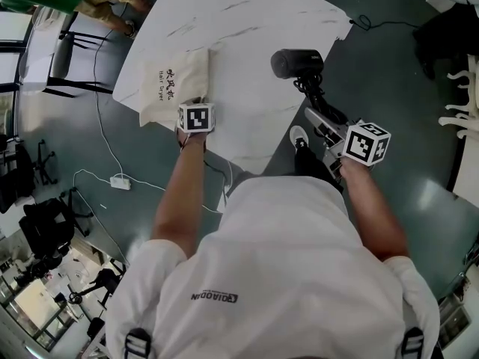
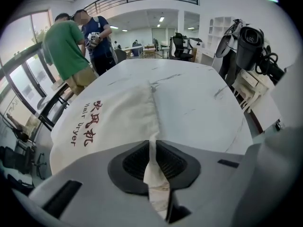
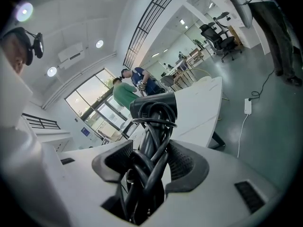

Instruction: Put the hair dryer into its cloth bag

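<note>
Two grips, left gripper (image 2: pixel 152 148) pinching cloth bag (image 1: pixel 176 84), right gripper (image 3: pixel 149 150) clamping hair dryer (image 1: pixel 296 63)

The table (image 1: pixel 254 43) lies bare between the cloth bag (image 1: pixel 174 81) at its near left edge and the hair dryer (image 1: pixel 296 63) over its right edge, so a gripper could pass there. The far half is open too. The left gripper (image 2: pixel 154 162) clamps the bag's near edge and blocks that side. A chair (image 1: pixel 71 58) and two people (image 2: pixel 68 56) stand left, seemingly close to the far-left corner.
</note>
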Tool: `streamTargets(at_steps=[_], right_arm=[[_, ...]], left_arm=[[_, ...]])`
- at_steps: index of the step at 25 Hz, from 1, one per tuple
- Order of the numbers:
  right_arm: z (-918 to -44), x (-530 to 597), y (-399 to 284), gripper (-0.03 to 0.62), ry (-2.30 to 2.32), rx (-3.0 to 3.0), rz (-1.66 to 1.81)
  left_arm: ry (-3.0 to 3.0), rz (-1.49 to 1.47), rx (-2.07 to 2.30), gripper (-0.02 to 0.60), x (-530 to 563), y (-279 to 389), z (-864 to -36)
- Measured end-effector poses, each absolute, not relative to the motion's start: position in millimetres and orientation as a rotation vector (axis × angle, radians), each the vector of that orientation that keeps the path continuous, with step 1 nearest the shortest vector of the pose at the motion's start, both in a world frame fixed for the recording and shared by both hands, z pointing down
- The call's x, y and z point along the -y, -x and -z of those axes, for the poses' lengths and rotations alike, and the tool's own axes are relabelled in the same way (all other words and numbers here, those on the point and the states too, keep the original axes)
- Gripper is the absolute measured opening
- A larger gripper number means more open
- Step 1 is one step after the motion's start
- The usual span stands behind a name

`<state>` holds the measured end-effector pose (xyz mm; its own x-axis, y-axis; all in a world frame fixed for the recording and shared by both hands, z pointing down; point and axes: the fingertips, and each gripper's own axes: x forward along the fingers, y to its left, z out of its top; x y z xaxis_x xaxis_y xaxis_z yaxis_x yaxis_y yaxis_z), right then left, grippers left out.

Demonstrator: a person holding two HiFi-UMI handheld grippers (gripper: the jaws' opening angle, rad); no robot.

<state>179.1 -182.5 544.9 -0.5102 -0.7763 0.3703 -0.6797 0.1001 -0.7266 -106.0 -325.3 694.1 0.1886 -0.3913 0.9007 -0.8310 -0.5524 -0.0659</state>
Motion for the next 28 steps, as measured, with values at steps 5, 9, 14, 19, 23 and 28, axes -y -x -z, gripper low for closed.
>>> streamTargets(at_steps=[5, 9, 14, 19, 23, 28], right_arm=[[-541.8, 188.7, -174.3, 0.241, 1.460, -2.296, 1.386], [-545.5, 194.7, -168.9, 0.241, 1.432, -2.357, 1.381], [-553.8, 198.3, -156.8, 0.241, 1.387, -2.433, 1.393], [-568.8, 201.4, -144.1, 0.241, 1.336, -2.556, 1.410], [-582.4, 199.2, -128.1, 0.241, 1.283, -2.653, 1.430], [-595.1, 196.6, -108.2, 0.241, 1.188, -2.751, 1.483]], left_arm=[[-2.043, -1.279, 1.179, 0.061, 323.2, 110.3, -677.9], [-2.078, -1.228, 1.207, 0.061, 318.8, 109.4, -660.6], [-2.122, -1.098, 1.215, 0.061, 307.7, 107.8, -638.0], [-2.144, -0.947, 1.185, 0.061, 295.7, 101.1, -620.9], [-2.152, -0.924, 1.184, 0.061, 285.1, 103.3, -612.7], [-2.161, -0.911, 1.188, 0.060, 272.9, 103.2, -600.9]])
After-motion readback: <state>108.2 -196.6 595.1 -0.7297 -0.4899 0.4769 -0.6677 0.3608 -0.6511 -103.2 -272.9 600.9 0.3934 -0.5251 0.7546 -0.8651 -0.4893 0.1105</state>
